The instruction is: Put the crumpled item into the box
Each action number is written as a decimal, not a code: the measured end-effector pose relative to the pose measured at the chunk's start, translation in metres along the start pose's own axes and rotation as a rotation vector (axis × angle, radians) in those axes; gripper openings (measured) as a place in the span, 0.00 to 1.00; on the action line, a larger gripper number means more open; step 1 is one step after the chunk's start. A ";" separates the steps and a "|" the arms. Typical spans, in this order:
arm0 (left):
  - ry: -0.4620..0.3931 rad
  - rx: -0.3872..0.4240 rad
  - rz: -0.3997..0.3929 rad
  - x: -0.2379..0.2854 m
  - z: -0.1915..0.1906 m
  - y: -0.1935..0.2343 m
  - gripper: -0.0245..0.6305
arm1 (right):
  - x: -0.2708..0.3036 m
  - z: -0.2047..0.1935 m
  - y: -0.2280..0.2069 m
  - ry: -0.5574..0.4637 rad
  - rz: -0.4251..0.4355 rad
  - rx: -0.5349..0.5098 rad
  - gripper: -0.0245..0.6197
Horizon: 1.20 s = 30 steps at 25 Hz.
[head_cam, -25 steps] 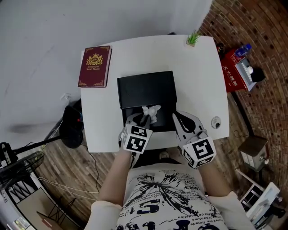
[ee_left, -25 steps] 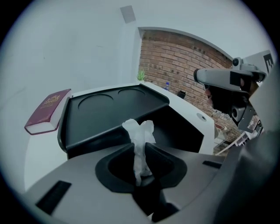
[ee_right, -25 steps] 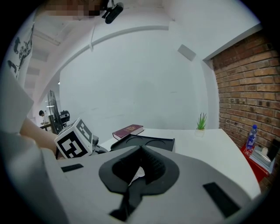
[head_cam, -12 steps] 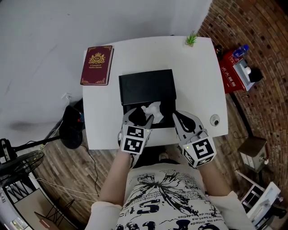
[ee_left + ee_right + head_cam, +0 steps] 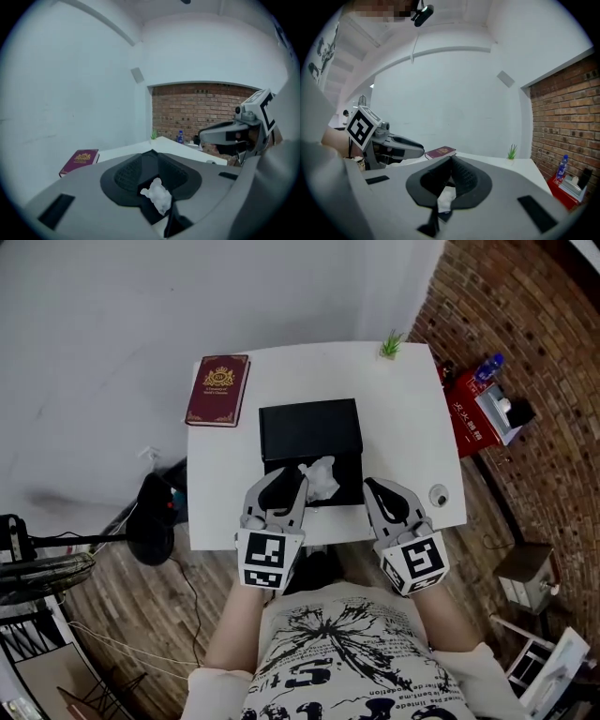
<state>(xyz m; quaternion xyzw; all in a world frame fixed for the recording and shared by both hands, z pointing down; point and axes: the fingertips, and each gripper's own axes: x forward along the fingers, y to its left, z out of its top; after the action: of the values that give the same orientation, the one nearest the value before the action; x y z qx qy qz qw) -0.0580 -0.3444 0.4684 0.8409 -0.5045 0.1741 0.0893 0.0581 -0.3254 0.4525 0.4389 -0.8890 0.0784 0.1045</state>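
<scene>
Wad [image 5: 321, 478] lies in box [image 5: 309, 427] beside closed, empty left fingers [image 5: 296, 491]; right fingers [image 5: 377, 495] are closed too. A snagged fold could drag it out.

White table [image 5: 412, 427]. Maroon book [image 5: 217, 390] with a gold crest, flat at the table's far left corner. Small green plant [image 5: 391, 343] at the far right edge. Small round white object [image 5: 438, 495] near the right edge. Off the table to the right: red case [image 5: 469, 413], blue bottle [image 5: 489, 367]. Off to the left: fan [image 5: 37, 568].

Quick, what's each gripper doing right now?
Left gripper: jaws shut, empty; crumpled tissue lies in the black box.
Right gripper: jaws shut, empty.
</scene>
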 end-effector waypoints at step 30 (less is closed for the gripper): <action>-0.319 0.073 -0.078 -0.125 0.084 -0.015 0.06 | -0.053 0.067 0.043 -0.162 0.009 -0.170 0.06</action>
<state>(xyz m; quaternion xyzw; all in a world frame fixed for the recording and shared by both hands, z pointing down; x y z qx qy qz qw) -0.0813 -0.2626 0.3439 0.8794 -0.4728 0.0529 -0.0160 0.0474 -0.2740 0.3724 0.4291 -0.9000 -0.0326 0.0690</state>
